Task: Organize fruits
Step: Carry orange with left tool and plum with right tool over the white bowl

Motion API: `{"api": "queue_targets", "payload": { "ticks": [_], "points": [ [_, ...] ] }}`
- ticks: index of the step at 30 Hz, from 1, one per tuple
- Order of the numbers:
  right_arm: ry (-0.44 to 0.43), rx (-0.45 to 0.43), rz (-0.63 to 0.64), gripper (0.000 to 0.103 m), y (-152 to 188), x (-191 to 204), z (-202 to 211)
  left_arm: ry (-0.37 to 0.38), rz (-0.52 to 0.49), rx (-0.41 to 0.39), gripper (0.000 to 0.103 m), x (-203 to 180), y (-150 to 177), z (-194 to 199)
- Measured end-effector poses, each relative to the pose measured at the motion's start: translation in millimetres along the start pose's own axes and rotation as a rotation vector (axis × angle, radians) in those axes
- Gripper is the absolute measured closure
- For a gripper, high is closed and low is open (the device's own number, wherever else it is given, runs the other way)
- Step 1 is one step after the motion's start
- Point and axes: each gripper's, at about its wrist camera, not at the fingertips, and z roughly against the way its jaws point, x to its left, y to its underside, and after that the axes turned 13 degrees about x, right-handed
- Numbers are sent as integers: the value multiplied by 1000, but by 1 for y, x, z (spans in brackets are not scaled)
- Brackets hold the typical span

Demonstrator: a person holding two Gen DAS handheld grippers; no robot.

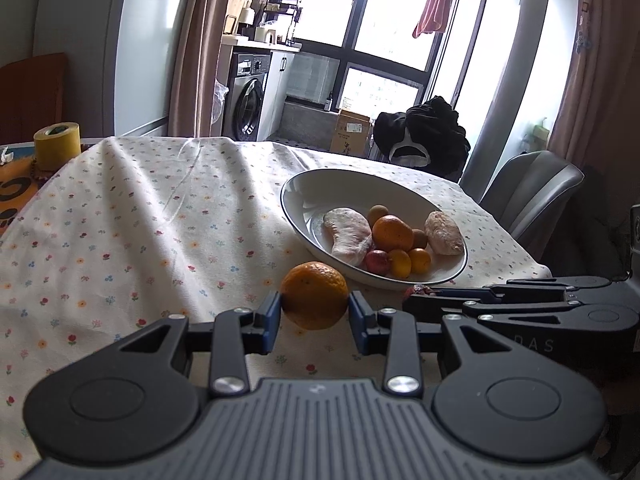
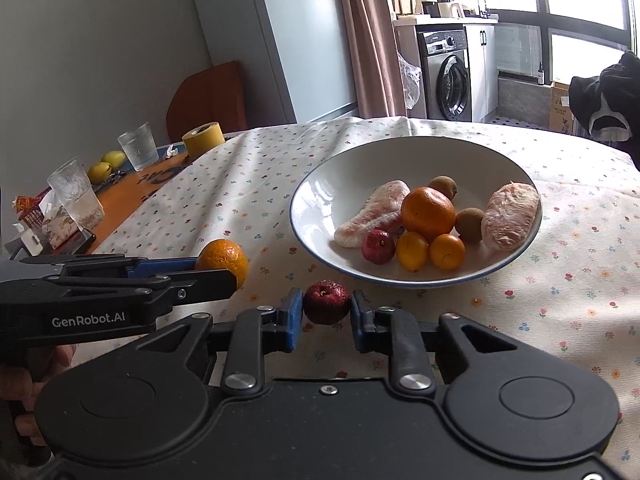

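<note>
My left gripper (image 1: 315, 312) is shut on an orange (image 1: 314, 295) just above the flowered tablecloth, in front of the white bowl (image 1: 304, 184). From the right wrist view the same orange (image 2: 224, 258) shows at the left gripper's tip. My right gripper (image 2: 326, 312) is shut on a small dark red fruit (image 2: 327, 301), near the bowl's (image 2: 360, 160) front rim. In the bowl lie an orange (image 2: 428, 208), two small yellow-orange fruits, a red fruit (image 2: 378, 247), two brown kiwis and two peeled pomelo pieces. In the left wrist view the right gripper (image 1: 420, 294) comes in from the right edge.
A yellow tape roll (image 2: 203, 136), two glasses (image 2: 138, 146), two yellow-green fruits (image 2: 106, 166) and small clutter sit on the orange mat at the left. A grey chair (image 1: 532, 196) and a dark garment (image 1: 424, 136) stand past the table's far right side.
</note>
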Motion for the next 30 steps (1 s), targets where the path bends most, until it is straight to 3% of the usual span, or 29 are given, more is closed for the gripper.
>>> {"api": "queue_targets", "payload": {
  "ticks": [15,30],
  "points": [
    [21,-67,-8,80,-4,-12,33,-7,-46,-42,68,-23,-21,12],
    [57,-106,-39,79,-13,-37,47,-20,-59,-43,68,-27,-47,-4]
  ]
}}
